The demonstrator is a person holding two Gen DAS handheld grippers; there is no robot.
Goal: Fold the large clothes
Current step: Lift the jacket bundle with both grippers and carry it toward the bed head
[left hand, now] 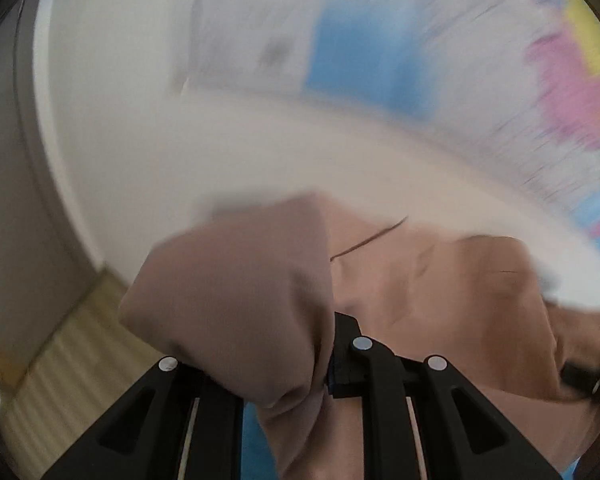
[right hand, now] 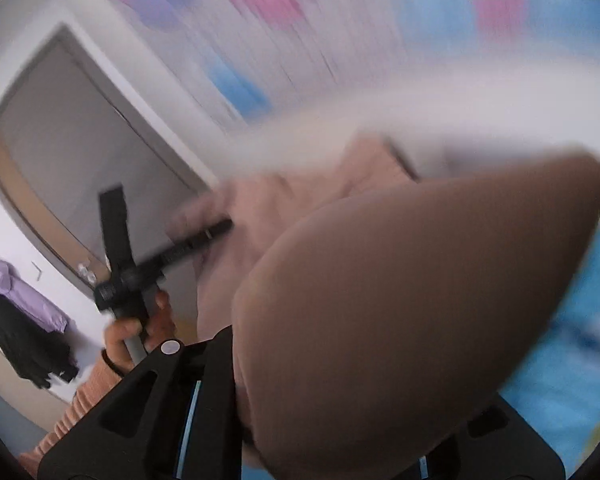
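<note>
A large tan garment (left hand: 440,300) is held up in the air between both grippers. My left gripper (left hand: 324,364) is shut on a bunched edge of it; cloth drapes over the left finger. In the right wrist view the garment (right hand: 400,320) bulges over my right gripper (right hand: 340,420) and hides its right finger and the tips; it looks shut on the cloth. The left gripper (right hand: 220,226) shows there too, held by a hand, its tip at the garment's far edge. Both views are blurred by motion.
A colourful wall poster (left hand: 560,80) and white wall lie behind. A grey door (right hand: 80,152) is at left in the right wrist view. Purple and black clothes (right hand: 24,320) hang by it. Blue patterned bedding (right hand: 572,360) lies below the garment.
</note>
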